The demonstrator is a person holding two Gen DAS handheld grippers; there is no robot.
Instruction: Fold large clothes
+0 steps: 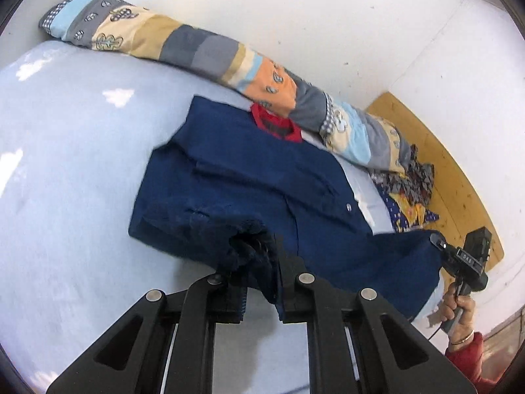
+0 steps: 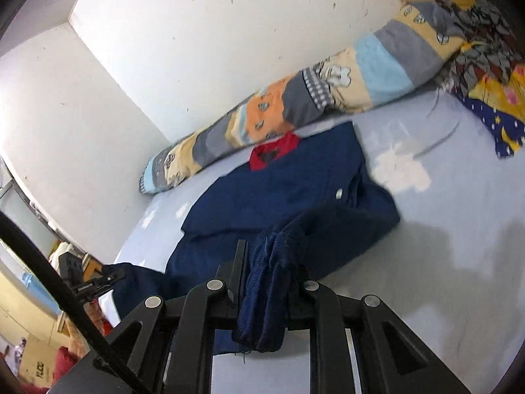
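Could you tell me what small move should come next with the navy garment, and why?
Probably carry both claws together toward the red collar, laying the held hem over the body. The left claw and right claw each pinch bunched cloth of the navy garment, whose upper part lies flat on the pale blue bed sheet.

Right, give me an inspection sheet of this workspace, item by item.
Surface: pale blue bed sheet, bare left of the garment.
Job's things: navy jacket with red collar, partly folded, near hem lifted.
Clutter: long patchwork bolster along the wall; patterned cloth pile at the bed's corner.
Grippers: left tongs shut on the jacket's hem; right tongs shut on bunched jacket fabric.
Cables: black cable crossing the right wrist view.
Surroundings: scuffed white walls; wooden board beyond the bed.
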